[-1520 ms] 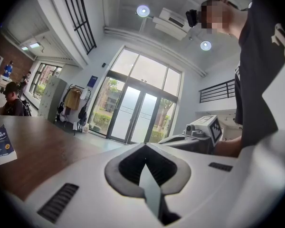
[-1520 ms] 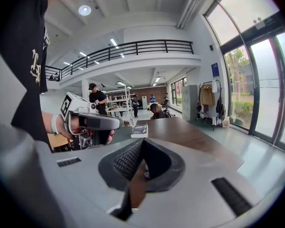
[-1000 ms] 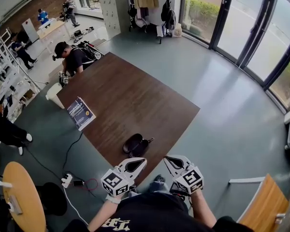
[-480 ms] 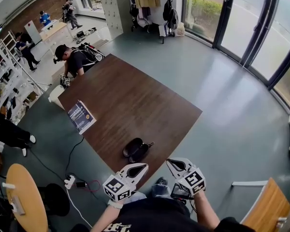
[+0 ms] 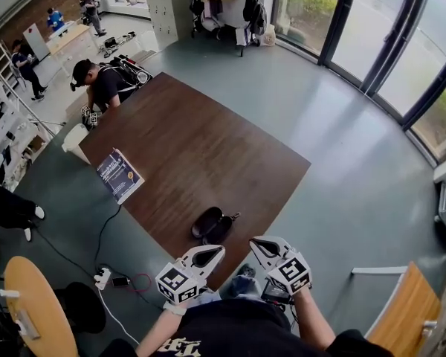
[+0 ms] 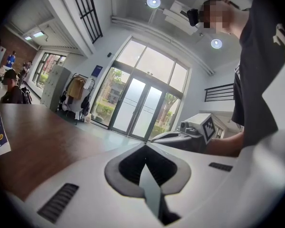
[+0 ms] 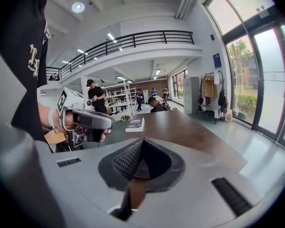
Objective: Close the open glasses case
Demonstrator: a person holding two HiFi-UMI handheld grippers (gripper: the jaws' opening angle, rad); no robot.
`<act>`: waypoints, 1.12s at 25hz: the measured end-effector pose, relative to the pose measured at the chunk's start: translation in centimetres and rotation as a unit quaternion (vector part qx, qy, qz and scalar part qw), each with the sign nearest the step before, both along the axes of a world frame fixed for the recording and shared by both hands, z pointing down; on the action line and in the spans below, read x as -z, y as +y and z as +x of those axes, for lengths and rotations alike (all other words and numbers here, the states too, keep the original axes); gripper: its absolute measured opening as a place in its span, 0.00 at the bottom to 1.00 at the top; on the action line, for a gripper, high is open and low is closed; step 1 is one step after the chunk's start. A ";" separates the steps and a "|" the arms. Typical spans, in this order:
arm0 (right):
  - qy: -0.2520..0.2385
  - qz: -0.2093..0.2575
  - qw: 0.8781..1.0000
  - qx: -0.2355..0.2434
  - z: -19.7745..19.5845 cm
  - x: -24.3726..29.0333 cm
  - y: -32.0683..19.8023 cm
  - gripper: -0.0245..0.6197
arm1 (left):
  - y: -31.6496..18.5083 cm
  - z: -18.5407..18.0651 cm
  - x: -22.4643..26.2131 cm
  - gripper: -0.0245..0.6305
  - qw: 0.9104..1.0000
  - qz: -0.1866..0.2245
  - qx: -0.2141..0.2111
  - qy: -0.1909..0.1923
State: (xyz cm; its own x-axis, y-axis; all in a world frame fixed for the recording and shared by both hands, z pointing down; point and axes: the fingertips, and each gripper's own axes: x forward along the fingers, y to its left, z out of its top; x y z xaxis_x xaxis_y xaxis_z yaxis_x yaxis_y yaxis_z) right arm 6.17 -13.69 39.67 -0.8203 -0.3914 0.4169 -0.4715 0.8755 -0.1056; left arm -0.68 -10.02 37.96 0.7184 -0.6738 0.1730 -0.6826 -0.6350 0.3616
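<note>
At the table (image 5: 201,147) edge nearest the person, glasses case (image 5: 214,224) lies open, halves splayed. Left gripper (image 5: 218,251) and right gripper (image 5: 259,244) hang just off that edge, 2 sets of jaws pressed together, empty. Step: approach. Next, likely: nudge lid over until it shuts

The dark brown wood-grain table (image 5: 201,147) carries a glossy black oval glasses case (image 5: 212,224) near its closest corner and a blue-covered book with white print (image 5: 119,175) at its left edge. Beyond that corner, the white plastic left gripper (image 5: 217,251) and white plastic right gripper (image 5: 257,244) bear black-and-white square markers (image 5: 175,281). The floor (image 5: 342,162) around the table is grey-green.
</note>
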 end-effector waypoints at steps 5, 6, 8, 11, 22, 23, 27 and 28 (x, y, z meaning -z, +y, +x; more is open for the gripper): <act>0.013 0.016 1.000 -0.015 -2.9 1.0 -0.6 0.02 | -1.0 -2.7 1.2 0.05 1.000 0.015 -0.022 -0.003; 0.015 0.022 0.999 -0.018 -3.6 0.8 -1.3 0.02 | -1.6 -3.4 1.0 0.05 1.000 0.018 -0.025 -0.004; 0.019 0.026 0.999 -0.028 -4.6 0.2 -2.0 0.02 | -2.1 -4.7 0.2 0.05 0.999 0.013 -0.030 -0.006; 0.028 0.011 0.998 -0.050 -5.4 -0.7 -1.4 0.02 | -1.2 -6.3 -0.9 0.05 0.999 -0.009 -0.042 -0.003; 0.086 0.024 0.990 -0.111 -5.1 -5.4 -3.0 0.02 | -3.0 -10.7 -6.6 0.05 0.996 -0.046 -0.073 -0.022; 0.089 0.023 0.989 -0.115 -5.1 -6.1 -3.3 0.02 | -3.6 -11.1 -7.2 0.05 0.996 -0.047 -0.075 -0.025; 0.106 0.010 0.987 -0.122 -5.1 -9.5 -4.4 0.02 | -6.0 -12.9 -10.3 0.05 0.995 -0.061 -0.070 -0.033; 0.108 0.003 0.986 -0.123 -5.1 -10.4 -4.6 0.02 | -6.6 -13.3 -11.1 0.05 0.995 -0.068 -0.066 -0.033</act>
State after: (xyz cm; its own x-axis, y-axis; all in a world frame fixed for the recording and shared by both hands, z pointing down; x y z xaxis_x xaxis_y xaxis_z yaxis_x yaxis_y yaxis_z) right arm 1.04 -18.27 50.05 -0.5921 -0.5710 0.5686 -0.6813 0.7316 0.0252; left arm -13.96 -16.63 49.10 0.7832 -0.5414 0.3058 -0.6216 -0.6687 0.4080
